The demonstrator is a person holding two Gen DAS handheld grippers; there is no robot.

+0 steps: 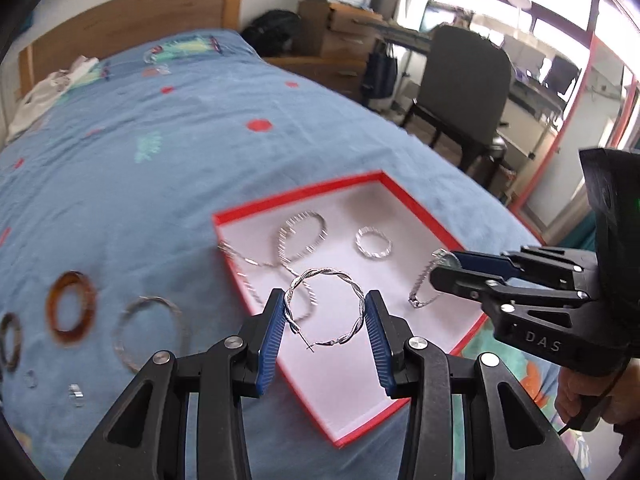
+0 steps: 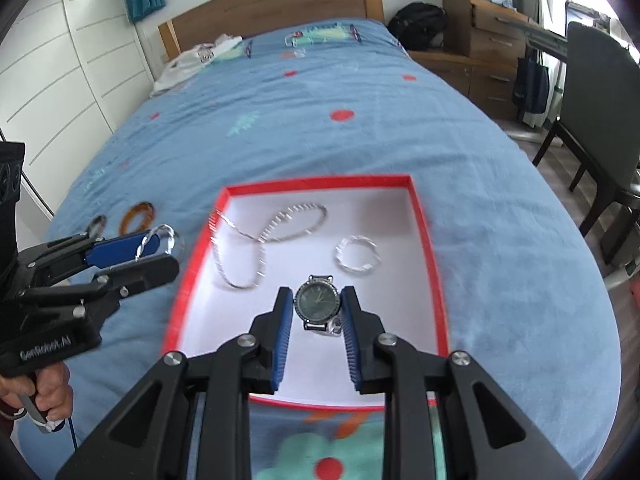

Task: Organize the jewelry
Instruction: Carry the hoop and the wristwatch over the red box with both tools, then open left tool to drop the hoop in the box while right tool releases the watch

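Jaws of the left gripper (image 1: 325, 312) pinched a twisted silver hoop (image 1: 324, 306); the right gripper (image 2: 316, 312) clasped a watch (image 2: 319, 301), both above the red box (image 2: 424, 216) near the bed's (image 2: 360, 140) foot edge. Either piece might have slipped onto the blanket, since so thin a hoop offered little grip.

A home bedroom: blue-covered bed (image 2: 320, 128), wooden headboard (image 2: 276, 8), drawers (image 2: 488, 40), chair (image 2: 600, 112).

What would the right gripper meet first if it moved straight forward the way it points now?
Probably the white floor of the red box, since the right gripper, shut on the watch, points down into it; depth is unclear.
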